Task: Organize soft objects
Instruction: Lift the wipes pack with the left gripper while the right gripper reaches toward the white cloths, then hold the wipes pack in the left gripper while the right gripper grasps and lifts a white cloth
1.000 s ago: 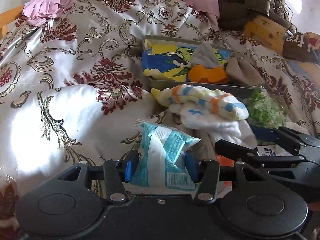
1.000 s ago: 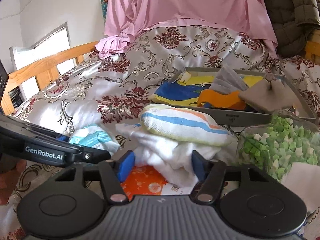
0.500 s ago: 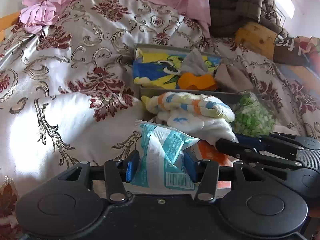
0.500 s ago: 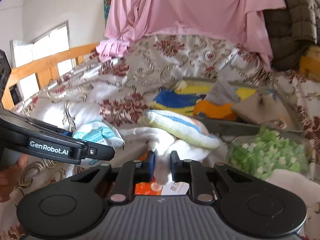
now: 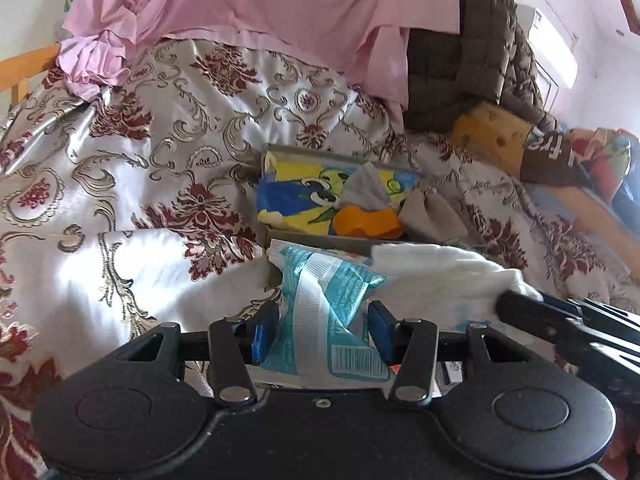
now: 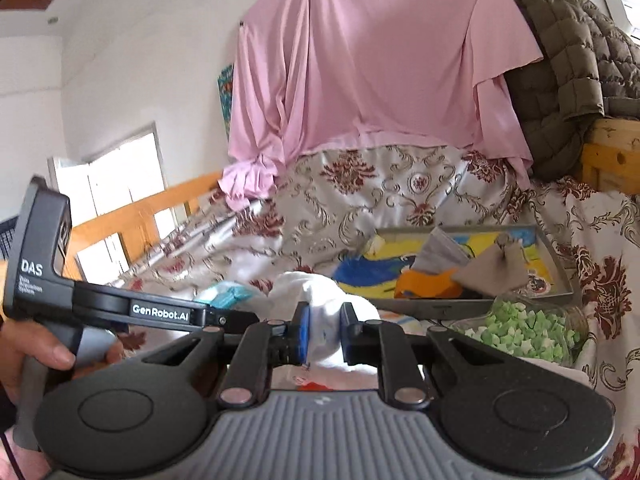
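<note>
My left gripper (image 5: pixel 320 332) is shut on a teal and white soft packet (image 5: pixel 324 312), held above the bedspread. My right gripper (image 6: pixel 323 334) is shut on a white cloth (image 6: pixel 320 300), lifted off the bed; the cloth also shows in the left wrist view (image 5: pixel 440 280), right of the packet. Beyond both stands a grey tray (image 6: pixel 560 272) holding a yellow and blue cloth (image 6: pixel 360 272), a grey cloth, an orange item (image 6: pixel 424 286) and a beige cloth (image 6: pixel 496 272). The tray also shows in the left wrist view (image 5: pixel 280 236).
A clear container of green bits (image 6: pixel 524 328) sits right of my right gripper. The floral bedspread (image 5: pixel 120 200) covers the bed, with pink fabric (image 6: pixel 380 60) and a dark quilted jacket (image 6: pixel 572 60) hung behind. A wooden bed rail (image 6: pixel 132 220) runs at left.
My right gripper closed on the white cloth and lifted it. Both grippers rose and tilted up. The striped sock that lay on the cloth is no longer in view.
</note>
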`<state>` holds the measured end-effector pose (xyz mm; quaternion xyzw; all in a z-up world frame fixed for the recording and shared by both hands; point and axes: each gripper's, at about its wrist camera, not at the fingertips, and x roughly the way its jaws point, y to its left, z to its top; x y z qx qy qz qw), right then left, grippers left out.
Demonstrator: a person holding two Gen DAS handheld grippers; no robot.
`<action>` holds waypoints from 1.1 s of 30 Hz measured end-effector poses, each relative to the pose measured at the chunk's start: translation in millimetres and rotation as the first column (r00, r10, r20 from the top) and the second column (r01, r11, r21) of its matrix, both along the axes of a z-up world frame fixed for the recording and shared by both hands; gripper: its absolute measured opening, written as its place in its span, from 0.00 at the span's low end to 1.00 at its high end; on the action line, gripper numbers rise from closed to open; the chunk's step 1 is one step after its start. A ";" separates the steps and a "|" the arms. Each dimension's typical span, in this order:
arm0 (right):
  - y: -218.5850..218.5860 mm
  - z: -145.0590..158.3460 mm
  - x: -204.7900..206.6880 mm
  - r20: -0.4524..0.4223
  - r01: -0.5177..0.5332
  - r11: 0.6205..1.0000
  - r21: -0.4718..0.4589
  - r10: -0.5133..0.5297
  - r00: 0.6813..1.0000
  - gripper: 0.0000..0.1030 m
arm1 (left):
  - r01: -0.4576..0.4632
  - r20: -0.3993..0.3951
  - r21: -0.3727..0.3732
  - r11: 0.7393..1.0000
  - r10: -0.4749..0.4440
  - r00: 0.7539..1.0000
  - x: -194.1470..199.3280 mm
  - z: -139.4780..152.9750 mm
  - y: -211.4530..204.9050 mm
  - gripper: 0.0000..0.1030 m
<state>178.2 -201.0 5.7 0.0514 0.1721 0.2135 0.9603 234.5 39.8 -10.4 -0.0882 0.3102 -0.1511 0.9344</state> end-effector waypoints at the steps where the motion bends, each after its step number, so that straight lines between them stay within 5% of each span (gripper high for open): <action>1: -2.4 0.3 0.2 -0.005 0.005 1.000 0.009 -0.005 1.000 0.17 | -0.005 0.001 -0.005 1.000 0.005 1.000 -2.0 1.7 0.8 0.50; 6: -12.3 -11.9 16.3 -0.086 0.045 0.998 0.042 -0.041 0.995 0.17 | -0.017 -0.005 -0.005 1.000 0.017 1.000 -5.6 3.2 1.7 0.50; 13: -35.1 -23.2 33.9 -0.224 -0.017 0.965 0.261 0.078 0.972 0.19 | -0.014 -0.023 0.012 1.000 0.014 1.000 -2.0 -2.0 -0.3 0.50; 25: -4.7 -47.2 62.2 -0.185 0.025 0.998 0.057 -0.014 0.983 0.58 | -0.024 -0.101 0.018 1.000 0.025 0.995 15.2 -17.0 -2.9 0.50; 33: 11.6 -69.1 79.4 -0.187 0.002 1.000 -0.010 -0.004 0.982 0.71 | -0.040 -0.149 0.037 0.999 0.045 0.988 27.4 -28.8 -3.2 0.51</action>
